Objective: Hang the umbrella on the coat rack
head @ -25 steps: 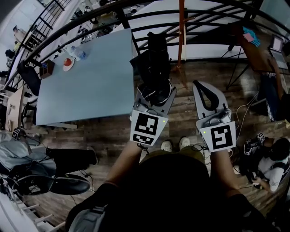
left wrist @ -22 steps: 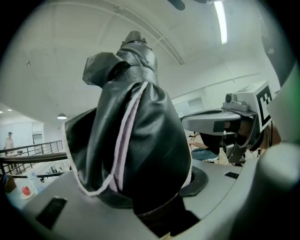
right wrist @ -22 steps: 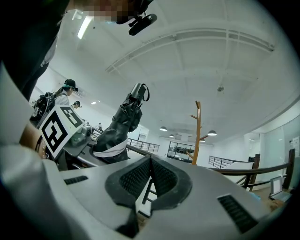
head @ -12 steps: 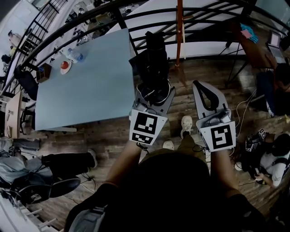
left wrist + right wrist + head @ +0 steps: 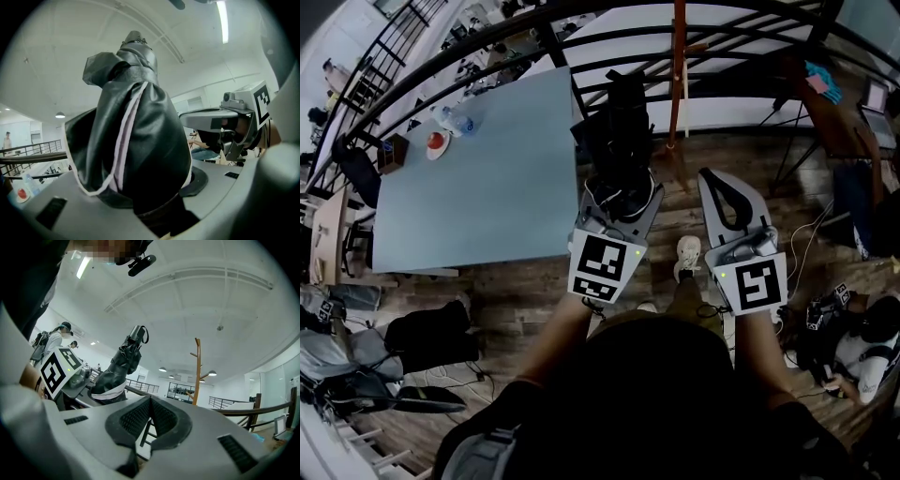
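A folded black umbrella (image 5: 619,141) with a pale trim stands upright in my left gripper (image 5: 623,202), whose jaws are shut on its lower end. In the left gripper view the umbrella (image 5: 136,131) fills the middle and hides the gap between the jaws. My right gripper (image 5: 727,202) is held beside it to the right, shut with nothing in it; its dark pads (image 5: 140,416) meet. The coat rack (image 5: 678,75), a thin brown wooden pole with short pegs, stands ahead beyond the umbrella, next to the railing. From the right gripper view the coat rack (image 5: 198,371) rises right of the umbrella (image 5: 123,362).
A light blue table (image 5: 478,169) with a bottle and a red item stands to the left. A black railing (image 5: 487,33) curves across the far side. Dark bags (image 5: 431,328) and cables lie on the wooden floor at left; a person (image 5: 862,347) crouches at right.
The person holding the grippers has stepped forward, one shoe now ahead. Both grippers keep their pose and the umbrella stays gripped. The bags on the floor at left have slid back in view.
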Demonstrator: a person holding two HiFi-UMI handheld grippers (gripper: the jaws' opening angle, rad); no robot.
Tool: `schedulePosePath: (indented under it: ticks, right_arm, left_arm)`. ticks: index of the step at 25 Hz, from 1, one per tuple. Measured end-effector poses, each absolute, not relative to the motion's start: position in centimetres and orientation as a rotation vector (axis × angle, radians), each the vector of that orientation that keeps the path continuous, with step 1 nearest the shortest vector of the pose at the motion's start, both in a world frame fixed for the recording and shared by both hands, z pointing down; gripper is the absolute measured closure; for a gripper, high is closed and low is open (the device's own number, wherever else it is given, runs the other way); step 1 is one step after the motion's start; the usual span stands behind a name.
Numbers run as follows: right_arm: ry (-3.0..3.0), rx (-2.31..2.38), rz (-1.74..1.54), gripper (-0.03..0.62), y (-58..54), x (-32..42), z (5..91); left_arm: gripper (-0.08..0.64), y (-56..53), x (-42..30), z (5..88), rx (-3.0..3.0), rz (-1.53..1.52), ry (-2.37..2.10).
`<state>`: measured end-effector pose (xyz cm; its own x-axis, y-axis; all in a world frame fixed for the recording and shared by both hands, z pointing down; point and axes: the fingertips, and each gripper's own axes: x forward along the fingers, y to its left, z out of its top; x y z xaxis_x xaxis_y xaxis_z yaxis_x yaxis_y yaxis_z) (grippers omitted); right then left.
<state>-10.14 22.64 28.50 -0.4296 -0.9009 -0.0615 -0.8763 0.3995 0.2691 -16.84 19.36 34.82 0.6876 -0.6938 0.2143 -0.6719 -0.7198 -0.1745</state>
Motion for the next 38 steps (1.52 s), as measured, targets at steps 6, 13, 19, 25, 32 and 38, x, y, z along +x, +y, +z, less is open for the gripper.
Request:
schedulePosePath:
  ticks: [6, 13, 19, 25, 32, 38]
  right_arm:
    - [-2.584, 1.608, -0.376, 0.563, 18.2, -7.9, 29.1]
    - [-2.651, 1.575, -0.347, 0.563, 11.0, -4.5, 28.3]
    - [-2.691, 1.542, -0.355, 0.563, 4.5, -1.9, 27.4]
    - [-2.715, 1.507, -0.363, 0.563, -1.0, 1.1, 27.7]
    - [-2.726, 1.511, -0.374, 0.563, -6.2, 4.6, 27.3]
    - [-2.742, 1.509, -0.393, 0.563, -9.2, 7.1, 26.7]
  left_arm:
    - [0.334, 15.3, -14.9, 35.5, -2.802, -0.441, 1.159]
    - [0.334, 8.5, -12.1, 34.8, -2.786, -0.486, 1.205]
    - [0.334, 2.3, -9.4, 34.5, -2.777, -0.508, 1.223]
    - [0.334, -3.3, -6.6, 35.2, -2.778, -0.513, 1.257]
    - [0.333, -8.2, -3.6, 35.1, -2.768, -0.518, 1.275]
    - [0.333, -11.3, -1.1, 34.4, -2.749, -0.513, 1.284]
